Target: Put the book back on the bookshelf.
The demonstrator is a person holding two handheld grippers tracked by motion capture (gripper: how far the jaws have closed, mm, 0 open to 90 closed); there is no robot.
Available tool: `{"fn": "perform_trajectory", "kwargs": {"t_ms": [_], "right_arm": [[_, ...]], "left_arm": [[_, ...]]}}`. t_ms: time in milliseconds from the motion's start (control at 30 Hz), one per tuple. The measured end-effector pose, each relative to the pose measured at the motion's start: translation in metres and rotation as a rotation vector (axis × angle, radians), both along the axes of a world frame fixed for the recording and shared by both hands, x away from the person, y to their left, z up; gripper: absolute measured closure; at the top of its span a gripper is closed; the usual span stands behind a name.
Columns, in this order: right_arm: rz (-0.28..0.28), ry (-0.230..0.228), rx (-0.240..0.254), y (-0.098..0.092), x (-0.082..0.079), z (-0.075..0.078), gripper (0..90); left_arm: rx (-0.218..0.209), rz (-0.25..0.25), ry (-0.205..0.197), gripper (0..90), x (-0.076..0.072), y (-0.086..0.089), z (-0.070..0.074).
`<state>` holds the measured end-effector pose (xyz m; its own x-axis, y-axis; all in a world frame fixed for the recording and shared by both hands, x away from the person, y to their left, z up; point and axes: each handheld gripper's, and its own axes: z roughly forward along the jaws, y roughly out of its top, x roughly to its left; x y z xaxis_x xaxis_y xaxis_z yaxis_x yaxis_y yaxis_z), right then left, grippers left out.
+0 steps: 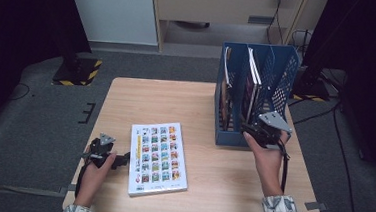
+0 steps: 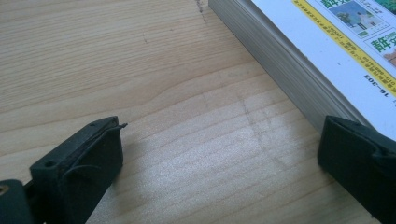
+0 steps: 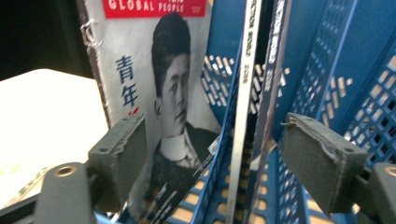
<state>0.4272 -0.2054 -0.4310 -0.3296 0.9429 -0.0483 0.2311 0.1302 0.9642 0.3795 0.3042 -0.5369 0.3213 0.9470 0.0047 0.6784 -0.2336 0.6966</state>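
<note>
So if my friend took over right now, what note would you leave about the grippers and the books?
Left gripper: open, low over the table, beside the picture book's left edge, not holding it.
Right gripper: open at the front of the blue file rack, jaws apart and gripping nothing.
Done: books stand in the rack, a magazine with a portrait cover in its left slot.
Left: probably pick up the flat picture book and stand it in the rack.

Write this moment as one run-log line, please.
left hand-held gripper: open beside book on table | right hand-held gripper: open at blue file rack holding magazines
</note>
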Motion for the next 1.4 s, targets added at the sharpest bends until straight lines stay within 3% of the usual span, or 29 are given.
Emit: {"fn": "perform_trajectory", "kwargs": {"t_ms": [333, 900, 1200, 1400], "right_arm": [[0.042, 0.03, -0.009, 0.001, -0.011, -0.004, 13.6], [0.146, 0.067, -0.028, 0.018, -0.035, -0.013, 5.8], [0.191, 0.085, -0.024, 0.028, -0.039, -0.016, 6.7], [0.219, 0.083, -0.033, 0.041, -0.044, -0.015, 13.0]], "left_arm": [[-0.004, -0.003, 0.0, 0.0, 0.0, 0.0, 0.0], [-0.004, -0.011, 0.001, 0.0, -0.001, 0.001, 0.0], [-0.016, -0.017, 0.003, 1.4, -0.001, 0.005, 0.002], [-0.056, -0.01, -0.004, 4.2, -0.002, 0.006, 0.008]]}}
